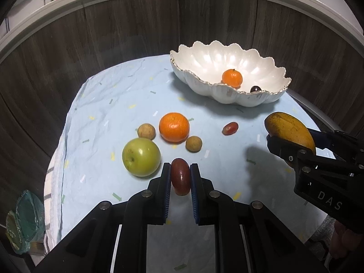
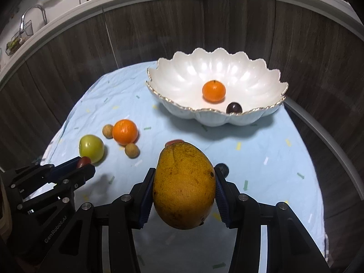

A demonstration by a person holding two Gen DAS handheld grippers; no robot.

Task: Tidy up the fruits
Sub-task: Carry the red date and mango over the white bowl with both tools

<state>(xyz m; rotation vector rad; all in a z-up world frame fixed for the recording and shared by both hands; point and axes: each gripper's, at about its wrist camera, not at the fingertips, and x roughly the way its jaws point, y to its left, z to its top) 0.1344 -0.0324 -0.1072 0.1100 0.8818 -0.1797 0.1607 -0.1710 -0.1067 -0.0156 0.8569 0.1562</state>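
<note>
My left gripper (image 1: 180, 170) is shut on a dark red grape (image 1: 180, 179), held above the cloth; it also shows in the right wrist view (image 2: 85, 167). My right gripper (image 2: 184, 178) is shut on a yellow mango (image 2: 184, 186), seen from the left wrist view too (image 1: 290, 132). A white scalloped bowl (image 1: 204, 86) stands at the back right and holds a small orange (image 1: 232, 78) and a dark grape (image 1: 255, 89). On the cloth lie a green apple (image 1: 141, 157), an orange (image 1: 174, 127), two brown longans (image 1: 146, 131) (image 1: 193, 144) and a red grape (image 1: 230, 128).
The round table wears a light blue cloth (image 1: 113, 104) with small coloured marks. A dark wood-panel counter wall (image 1: 113, 29) curves close behind it. A green glass dish (image 1: 22, 223) sits low at the left, off the table.
</note>
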